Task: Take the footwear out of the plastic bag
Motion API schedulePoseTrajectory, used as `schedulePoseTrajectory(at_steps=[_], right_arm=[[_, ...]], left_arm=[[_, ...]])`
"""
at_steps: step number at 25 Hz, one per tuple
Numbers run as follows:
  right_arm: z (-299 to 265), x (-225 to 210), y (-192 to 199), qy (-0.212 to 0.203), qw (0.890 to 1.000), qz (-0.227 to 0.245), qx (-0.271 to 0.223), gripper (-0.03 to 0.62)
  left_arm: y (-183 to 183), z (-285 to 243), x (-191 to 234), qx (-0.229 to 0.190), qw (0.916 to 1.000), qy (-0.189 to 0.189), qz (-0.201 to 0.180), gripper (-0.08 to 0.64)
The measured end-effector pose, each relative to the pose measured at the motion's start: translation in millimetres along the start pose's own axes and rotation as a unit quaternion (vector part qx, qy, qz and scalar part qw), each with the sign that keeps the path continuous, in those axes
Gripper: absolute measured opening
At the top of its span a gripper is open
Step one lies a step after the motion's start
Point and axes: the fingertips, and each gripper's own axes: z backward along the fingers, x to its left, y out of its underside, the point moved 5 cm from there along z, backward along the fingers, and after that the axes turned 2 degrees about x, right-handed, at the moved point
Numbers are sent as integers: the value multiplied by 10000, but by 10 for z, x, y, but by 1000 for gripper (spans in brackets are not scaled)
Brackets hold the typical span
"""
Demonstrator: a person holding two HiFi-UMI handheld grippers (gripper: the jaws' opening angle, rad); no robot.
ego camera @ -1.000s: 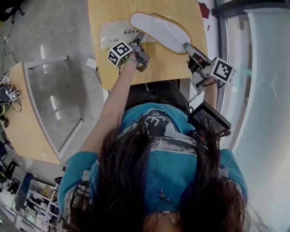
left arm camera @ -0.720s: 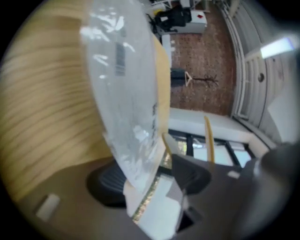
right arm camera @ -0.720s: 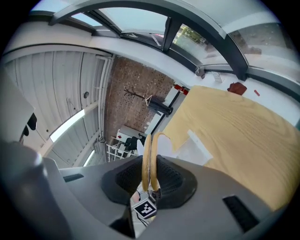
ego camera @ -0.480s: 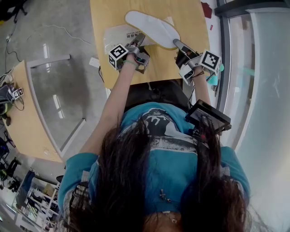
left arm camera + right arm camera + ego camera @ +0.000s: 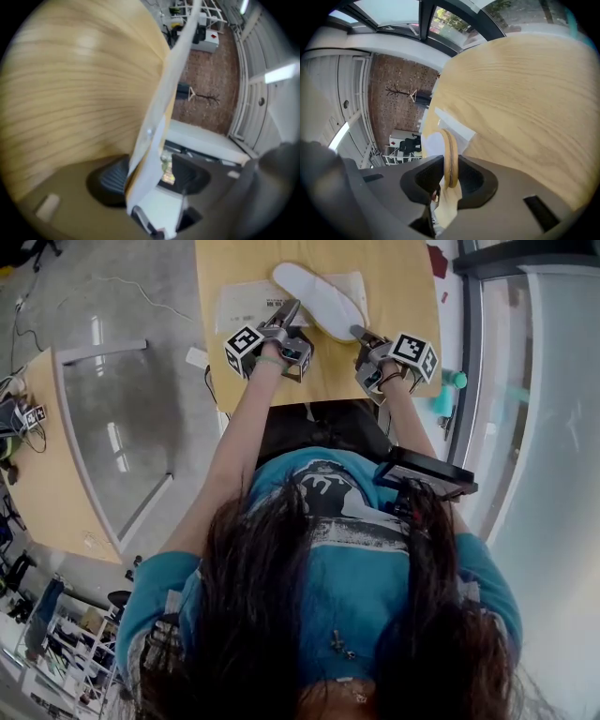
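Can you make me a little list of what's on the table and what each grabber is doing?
surface: wooden table
footwear: one flat white slipper, lying across the plastic bag; it looks out of the bag
left gripper: fingers apart, they have just been opening; a thin edge of the bag stands between them, not pinched
right gripper: fingers shut on the slipper's near end
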Motion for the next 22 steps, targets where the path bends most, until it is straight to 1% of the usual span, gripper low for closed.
schedulePoseTrajectory(at_steps=[2,4,7,8,10,11,13,15,17,18,19,20,22], right_arm=[[-20,-23,1,124,9999,56,-41,83],[-52,-22,25,261,9994,194,-71,84],[-63,-18,47,328,9991,220,-132,86],[-60,-19,49,340,9990,239,-152,86],[-51,-26,55,331,9989,262,-182,86],[-44,-24,58,277,9991,266,-192,87],[-27,12,63,27,9992,344,-222,87],[-9,60,70,-207,9983,474,-255,91],[12,83,77,-199,9981,511,-265,132],[34,88,75,-106,9981,531,-304,164],[71,88,65,62,9974,597,-391,182],[121,82,46,307,9954,737,-525,194],[230,77,-15,890,9849,1238,-825,199]], left_arm=[[22,41,-35,-34,9996,50,258,287],[42,140,-73,42,9993,-68,368,319],[115,360,-149,302,9991,-271,158,321],[141,446,-175,397,9988,-265,65,321],[175,626,-236,528,9985,-114,-127,321],[178,716,-271,549,9981,-12,-268,321],[165,873,-343,555,9958,138,-711,319],[151,979,-407,591,9906,196,-1215,319],[160,1030,-478,714,9834,270,-1644,321],[168,1049,-518,765,9802,312,-1798,319],[175,1072,-558,785,9777,350,-1918,319],[176,1101,-597,773,9753,377,-2034,319],[149,1169,-669,690,9694,394,-2324,319]])
